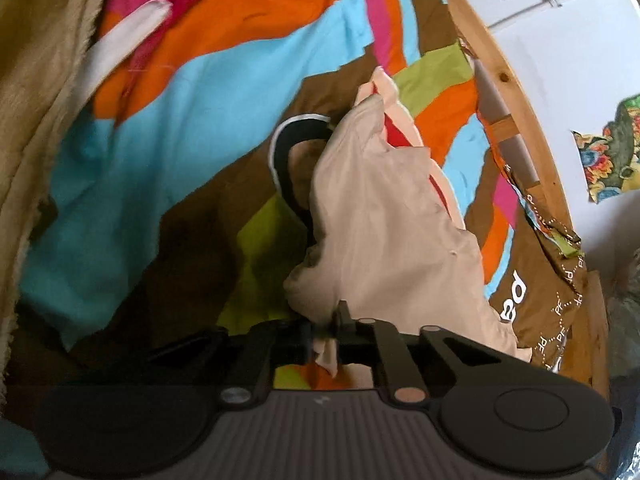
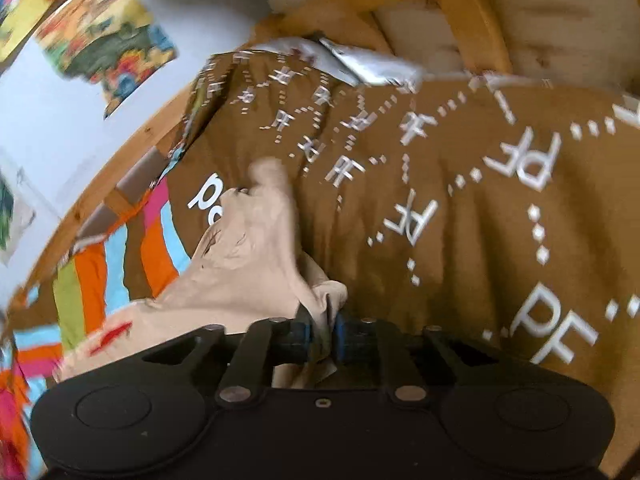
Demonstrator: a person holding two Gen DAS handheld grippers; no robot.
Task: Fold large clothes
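Both the left gripper (image 1: pixel 325 330) and the right gripper (image 2: pixel 325 330) pinch opposite edges of the beige garment (image 1: pixel 384 216), which runs forward from each pair of jaws, bunched above the striped bedspread (image 1: pixel 192 92), neither gripper clearly nearer.

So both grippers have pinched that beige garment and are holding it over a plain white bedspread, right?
Nearly. Both the left gripper and the right gripper have their jaws shut on the beige garment, but the bedspread is not plain white: the left wrist view shows blue, orange, brown and green patches.
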